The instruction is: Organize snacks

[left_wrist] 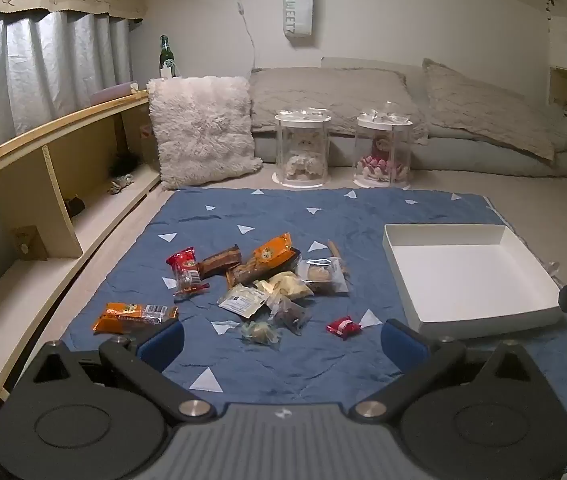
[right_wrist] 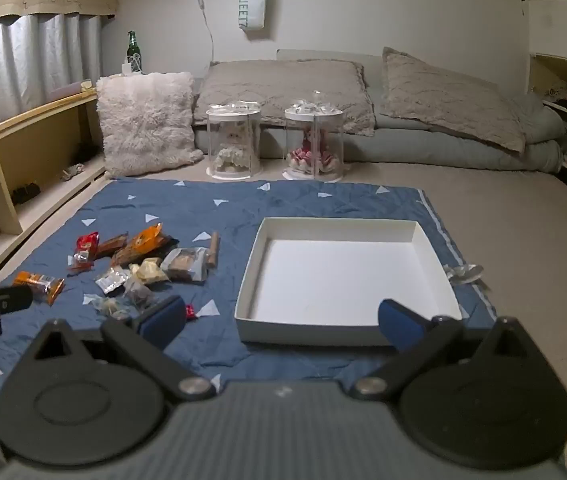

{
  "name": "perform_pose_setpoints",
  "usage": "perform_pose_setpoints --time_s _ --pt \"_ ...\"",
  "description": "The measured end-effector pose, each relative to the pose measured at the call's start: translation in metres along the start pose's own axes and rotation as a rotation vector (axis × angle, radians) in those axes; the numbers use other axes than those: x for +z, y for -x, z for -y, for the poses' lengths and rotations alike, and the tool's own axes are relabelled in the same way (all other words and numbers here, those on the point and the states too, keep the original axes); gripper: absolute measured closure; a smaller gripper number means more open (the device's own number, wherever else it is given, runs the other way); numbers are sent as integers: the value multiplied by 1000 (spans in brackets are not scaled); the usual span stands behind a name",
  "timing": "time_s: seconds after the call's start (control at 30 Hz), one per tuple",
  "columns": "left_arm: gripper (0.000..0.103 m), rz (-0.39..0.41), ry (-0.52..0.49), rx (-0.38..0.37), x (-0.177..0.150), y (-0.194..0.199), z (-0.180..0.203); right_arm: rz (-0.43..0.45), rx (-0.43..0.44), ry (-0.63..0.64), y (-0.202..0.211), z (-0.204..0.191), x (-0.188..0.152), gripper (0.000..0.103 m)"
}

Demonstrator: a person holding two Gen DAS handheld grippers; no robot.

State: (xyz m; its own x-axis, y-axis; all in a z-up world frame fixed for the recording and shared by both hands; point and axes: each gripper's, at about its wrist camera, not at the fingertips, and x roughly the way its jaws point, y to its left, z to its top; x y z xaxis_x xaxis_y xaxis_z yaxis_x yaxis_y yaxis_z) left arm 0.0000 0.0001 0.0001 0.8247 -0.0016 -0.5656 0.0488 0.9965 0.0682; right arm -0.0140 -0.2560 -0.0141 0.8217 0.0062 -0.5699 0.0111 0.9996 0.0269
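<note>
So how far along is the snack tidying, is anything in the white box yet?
Nothing looks done: the white box is empty. All the snacks, like the long orange pack and the small red packet, lie loose on the blue mat beside it. Nothing is in hand either; the left gripper and right gripper are both open and empty. The whole sorting is left.

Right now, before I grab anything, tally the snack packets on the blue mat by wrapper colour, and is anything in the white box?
Red: 2 (red packet, small red packet)
Orange: 2 (long orange packet, upper orange packet)
Brown: 2 (brown bar, brown packet)
Clear or pale: about 5, overlapping, count uncertain (clear packets)
Total: about 11
White box: 0 inside
</note>
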Motion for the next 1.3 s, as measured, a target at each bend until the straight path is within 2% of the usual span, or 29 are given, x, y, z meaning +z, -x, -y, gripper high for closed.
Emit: perform_pose_setpoints --time_s 1.3 --pt "0 -27 15 -1 -6 -5 -4 -15 10 16 -6 -4 0 0"
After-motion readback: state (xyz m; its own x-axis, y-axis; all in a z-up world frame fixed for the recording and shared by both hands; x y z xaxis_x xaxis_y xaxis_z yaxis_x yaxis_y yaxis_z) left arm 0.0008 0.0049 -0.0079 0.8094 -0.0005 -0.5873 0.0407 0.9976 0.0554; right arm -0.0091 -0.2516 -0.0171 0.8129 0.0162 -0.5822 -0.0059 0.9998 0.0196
